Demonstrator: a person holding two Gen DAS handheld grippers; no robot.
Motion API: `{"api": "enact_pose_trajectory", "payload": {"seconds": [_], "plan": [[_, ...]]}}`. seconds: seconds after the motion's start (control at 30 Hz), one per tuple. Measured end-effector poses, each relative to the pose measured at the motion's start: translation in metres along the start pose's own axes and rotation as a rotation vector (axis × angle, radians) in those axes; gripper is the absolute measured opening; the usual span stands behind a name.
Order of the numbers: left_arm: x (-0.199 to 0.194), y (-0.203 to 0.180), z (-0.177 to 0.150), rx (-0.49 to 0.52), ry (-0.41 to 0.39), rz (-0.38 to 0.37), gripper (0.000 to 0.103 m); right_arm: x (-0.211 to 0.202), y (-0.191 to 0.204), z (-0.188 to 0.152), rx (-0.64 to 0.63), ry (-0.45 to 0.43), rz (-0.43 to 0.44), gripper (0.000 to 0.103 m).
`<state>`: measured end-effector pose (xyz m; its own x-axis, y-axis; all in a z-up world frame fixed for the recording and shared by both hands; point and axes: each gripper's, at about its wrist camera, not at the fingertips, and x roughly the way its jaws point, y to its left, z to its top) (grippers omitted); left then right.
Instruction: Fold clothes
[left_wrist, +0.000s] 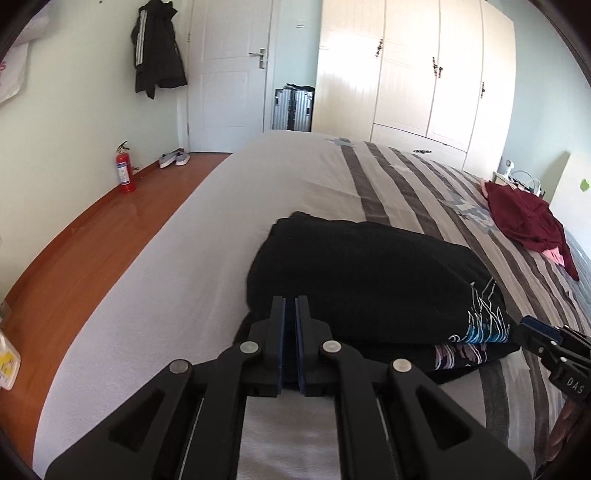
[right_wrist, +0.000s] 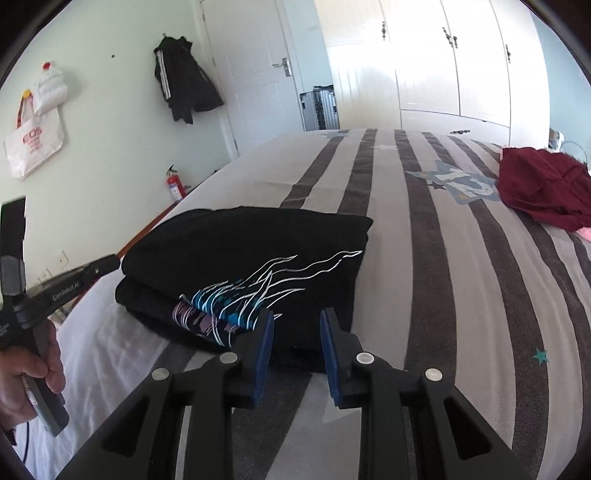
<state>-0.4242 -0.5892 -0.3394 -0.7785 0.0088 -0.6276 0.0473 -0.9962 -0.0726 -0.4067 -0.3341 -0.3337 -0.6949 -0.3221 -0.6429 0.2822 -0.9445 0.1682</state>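
On the bed (left_wrist: 147, 295) in front of me, a black shirt (left_wrist: 369, 269) lay folded into a thick, layered rectangle, its white and blue print showing on top and along the near edge. It sat near the bed's left side, where plain white sheet met the striped cover. Further right, near the headboard, a maroon garment (left_wrist: 524, 218) lay in a loose, unfolded heap with something pink under it. I judged the black shirt looked done, or nearly so, and the maroon piece was left to fold.

My left gripper (left_wrist: 290, 306) was clenched, its blue pads pressed together at the shirt's near left edge. I could not tell whether any cloth was pinched between them. My right gripper (right_wrist: 297, 317) was released, jaws apart, at the shirt's near right corner with nothing between them.

The left wrist view showed the wooden floor, shoes by the door, and the right gripper's tip beside the printed corner. Only the right wrist view showed the hand (right_wrist: 26, 376) holding the left gripper's handle, a white bag (right_wrist: 33, 147) hung on the wall, and the print spread across the shirt's top.
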Motion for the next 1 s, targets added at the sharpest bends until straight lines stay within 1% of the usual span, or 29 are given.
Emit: {"api": "enact_pose_trajectory", "payload": {"seconds": [0.03,0.13,0.17,0.23,0.3,0.4,0.43,0.47,0.5,0.53,0.57,0.6,0.63,0.67,0.73,0.77,0.8,0.87,0.9,0.97,1.0], "plan": [[0.004,0.000,0.000,-0.004,0.008,0.002,0.004,0.005,0.000,-0.002,-0.002,0.014,-0.005,0.024],[0.018,0.018,-0.006,-0.058,0.061,0.077,0.005,0.016,-0.014,-0.008,0.028,0.061,-0.048,0.024],[0.020,0.026,-0.009,-0.086,0.075,0.097,0.005,0.018,-0.021,-0.011,0.046,0.079,-0.059,0.024],[0.014,0.037,-0.013,-0.111,0.096,0.132,0.005,0.012,-0.031,-0.016,0.049,0.096,-0.081,0.028],[-0.006,0.035,-0.013,-0.100,0.084,0.130,0.005,0.002,-0.042,-0.018,0.056,0.107,-0.103,0.028],[-0.051,0.015,-0.007,-0.084,0.045,0.106,0.005,-0.033,-0.056,-0.011,0.068,0.059,-0.078,0.028],[-0.068,0.006,-0.005,-0.088,0.031,0.099,0.008,-0.047,-0.058,-0.007,0.064,0.040,-0.059,0.028],[-0.085,-0.004,-0.004,-0.095,0.019,0.097,0.012,-0.061,-0.059,-0.003,0.060,0.020,-0.041,0.029],[-0.102,-0.015,-0.003,-0.103,0.010,0.101,0.025,-0.076,-0.059,0.000,0.044,0.003,-0.025,0.032],[-0.119,-0.030,-0.006,-0.106,-0.002,0.106,0.044,-0.091,-0.059,0.003,0.027,-0.014,-0.010,0.045],[-0.136,-0.046,-0.009,-0.108,-0.016,0.111,0.054,-0.106,-0.059,0.006,0.011,-0.031,0.006,0.062],[-0.152,-0.062,-0.011,-0.110,-0.029,0.115,0.073,-0.122,-0.059,0.007,0.002,-0.051,0.016,0.071],[-0.169,-0.078,-0.014,-0.112,-0.043,0.119,0.089,-0.137,-0.061,0.007,-0.007,-0.066,0.028,0.084],[-0.186,-0.094,-0.017,-0.114,-0.056,0.124,0.094,-0.153,-0.063,0.006,-0.015,-0.081,0.039,0.092],[-0.219,-0.127,-0.023,-0.118,-0.083,0.132,0.096,-0.172,-0.069,0.003,-0.031,-0.070,0.068,0.096],[-0.231,-0.142,-0.029,-0.118,-0.084,0.140,0.097,-0.183,-0.073,0.000,-0.040,-0.060,0.087,0.097],[-0.242,-0.158,-0.036,-0.121,-0.077,0.163,0.098,-0.192,-0.078,-0.004,-0.052,-0.048,0.103,0.097],[-0.265,-0.186,-0.051,-0.137,-0.069,0.240,0.101,-0.213,-0.087,-0.013,-0.097,-0.021,0.098,0.097],[-0.276,-0.198,-0.058,-0.144,-0.073,0.272,0.102,-0.225,-0.092,-0.019,-0.117,-0.026,0.101,0.097],[-0.296,-0.221,-0.072,-0.159,-0.086,0.330,0.102,-0.250,-0.102,-0.030,-0.155,-0.038,0.107,0.103],[-0.306,-0.232,-0.079,-0.167,-0.092,0.359,0.102,-0.262,-0.107,-0.035,-0.173,-0.053,0.119,0.103]]}}
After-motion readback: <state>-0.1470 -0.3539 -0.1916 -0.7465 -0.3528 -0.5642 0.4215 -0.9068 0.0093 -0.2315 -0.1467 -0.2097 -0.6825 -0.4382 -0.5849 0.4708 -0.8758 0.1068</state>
